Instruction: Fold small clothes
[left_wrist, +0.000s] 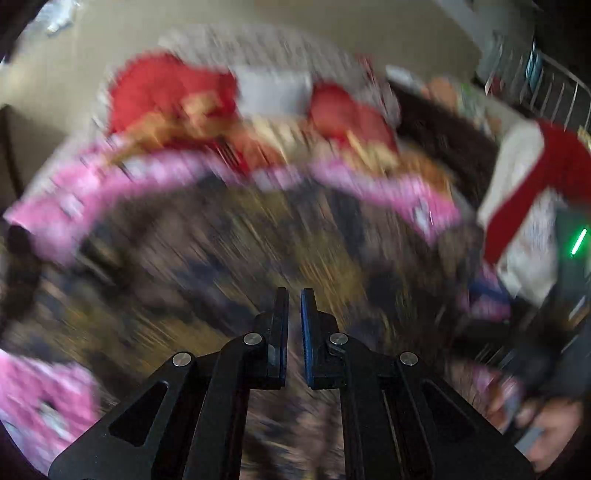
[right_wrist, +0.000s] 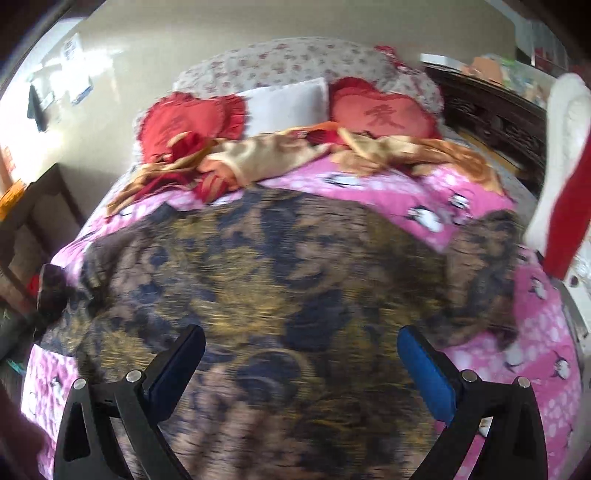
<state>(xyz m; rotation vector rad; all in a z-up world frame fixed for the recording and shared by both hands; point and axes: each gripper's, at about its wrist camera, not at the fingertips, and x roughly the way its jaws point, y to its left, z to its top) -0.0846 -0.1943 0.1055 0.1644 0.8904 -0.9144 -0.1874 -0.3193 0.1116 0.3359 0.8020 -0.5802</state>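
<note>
The left tool (left_wrist: 294, 301) is pinched together on nothing; the right tool (right_wrist: 301, 345) gapes apart over the bed (right_wrist: 388, 192). The brown patterned cloth (right_wrist: 258, 280) lies spread flat there, seemingly unfolded, so folding likely remains.

A brown, gold and dark-blue patterned garment (right_wrist: 266, 295) lies spread flat across the middle and lower part of the right wrist frame, its right edge rumpled. In the left wrist view the same patterned cloth fills the centre, heavily blurred.
</note>
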